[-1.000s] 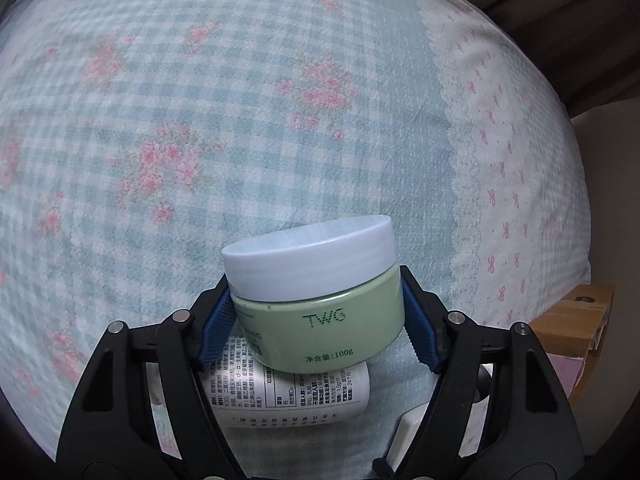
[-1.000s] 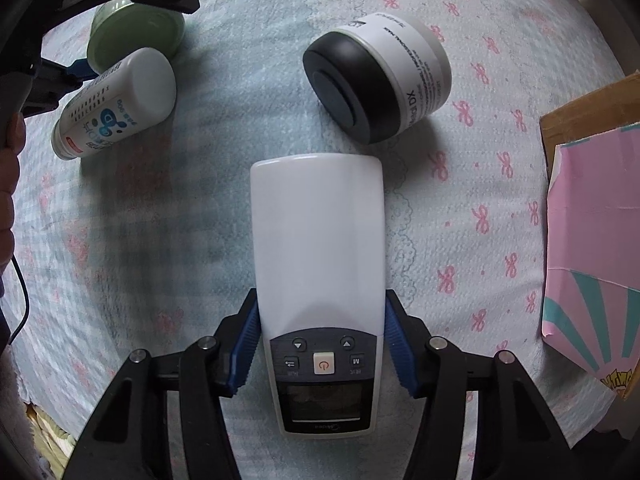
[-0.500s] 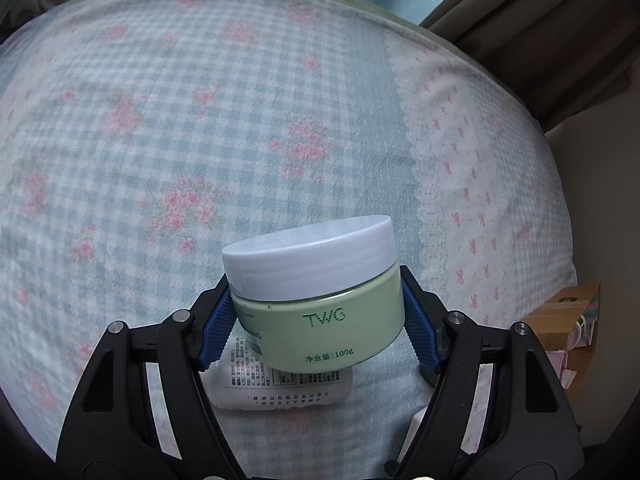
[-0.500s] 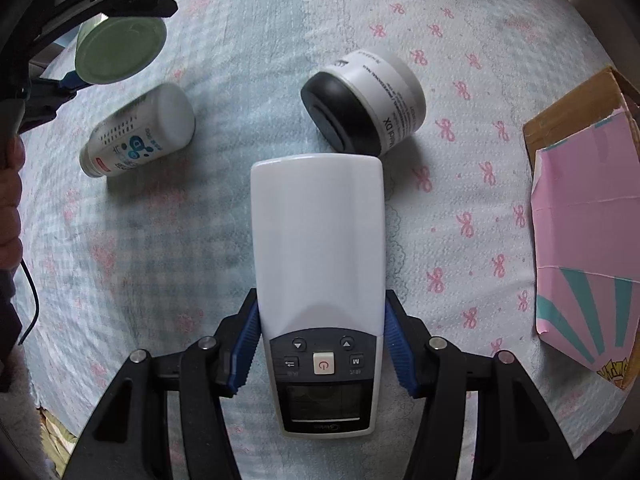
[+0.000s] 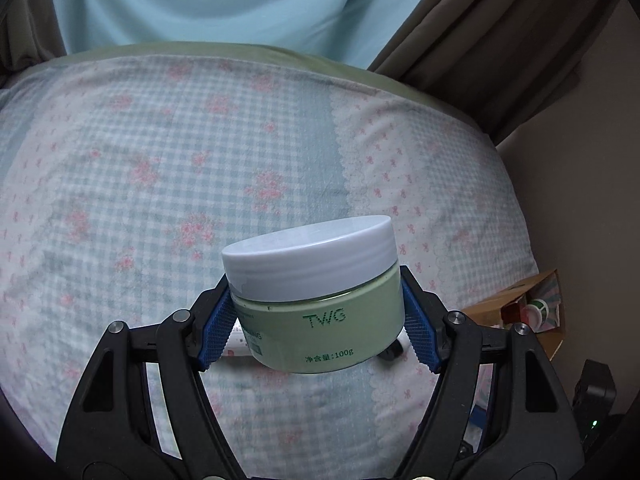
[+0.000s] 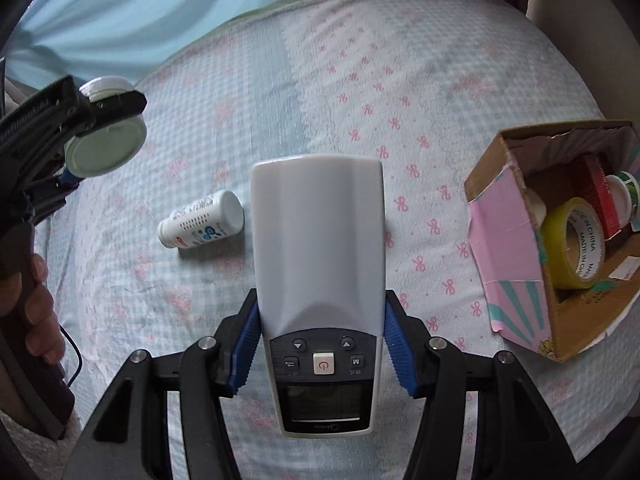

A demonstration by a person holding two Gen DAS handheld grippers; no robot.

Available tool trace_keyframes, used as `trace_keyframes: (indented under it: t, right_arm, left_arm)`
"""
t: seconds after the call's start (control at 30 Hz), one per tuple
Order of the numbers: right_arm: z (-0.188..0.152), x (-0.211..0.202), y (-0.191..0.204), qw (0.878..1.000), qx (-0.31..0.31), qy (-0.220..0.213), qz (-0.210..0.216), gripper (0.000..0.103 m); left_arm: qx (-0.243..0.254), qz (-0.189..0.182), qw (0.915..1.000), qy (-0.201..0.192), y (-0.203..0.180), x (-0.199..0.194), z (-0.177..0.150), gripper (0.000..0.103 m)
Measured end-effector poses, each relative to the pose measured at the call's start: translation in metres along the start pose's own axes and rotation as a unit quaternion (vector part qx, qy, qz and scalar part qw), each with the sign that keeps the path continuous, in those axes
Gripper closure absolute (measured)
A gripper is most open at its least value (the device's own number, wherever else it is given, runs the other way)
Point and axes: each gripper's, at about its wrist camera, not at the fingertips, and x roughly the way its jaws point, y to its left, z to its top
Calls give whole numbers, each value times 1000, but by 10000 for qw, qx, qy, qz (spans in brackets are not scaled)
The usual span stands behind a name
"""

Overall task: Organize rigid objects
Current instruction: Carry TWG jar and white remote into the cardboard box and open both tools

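My left gripper [image 5: 320, 320] is shut on a green cream jar [image 5: 320, 324] with a white lid, held up above the bed. The jar also shows in the right wrist view [image 6: 104, 148], upper left, seen from below. My right gripper [image 6: 318, 336] is shut on a white remote control [image 6: 318, 248], held above the bed. A white bottle [image 6: 202, 220] lies on its side on the bedsheet, left of the remote. An open cardboard box [image 6: 516, 240] stands at the right with a yellow tape roll [image 6: 572, 240] and other items inside.
The bed is covered by a checked floral sheet [image 6: 360, 92]. The box also shows at the right edge of the left wrist view [image 5: 524, 304]. Curtains [image 5: 480, 32] hang behind the bed. The person's hand [image 6: 32, 312] grips the left handle.
Both grippers have risen well above the bed with their objects. The box's inside has come into view. The black-and-white jar is now hidden behind the remote.
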Motion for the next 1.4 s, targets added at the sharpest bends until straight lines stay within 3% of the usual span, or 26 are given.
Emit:
trace_keyframes:
  t: [0.3, 0.5, 0.67, 1.03, 1.23, 1.4]
  right_arm:
    - [16, -96, -34, 9967, 71, -799, 113, 50]
    - [25, -158, -95, 9933, -10, -1150, 123, 50]
    - [39, -182, -162, 9934, -7, -1145, 123, 50]
    - [63, -169, -300, 9930, 701, -853, 418, 50]
    - [75, -128, -343, 9865, 1260, -514, 913, 50]
    - [82, -89, -354, 9819, 1468, -292, 1161, 50]
  left_arm:
    - [473, -149, 9982, -339, -74, -83, -11, 32]
    - [538, -199, 9971, -498, -140, -122, -34, 32]
    - [362, -171, 9976, -573, -194, -130, -56, 32]
    - [392, -167, 9986, -297, -300, -77, -94, 32]
    - [542, -189, 9983, 42, -337, -21, -113, 32]
    - [737, -133, 9964, 389, -349, 32, -131, 32]
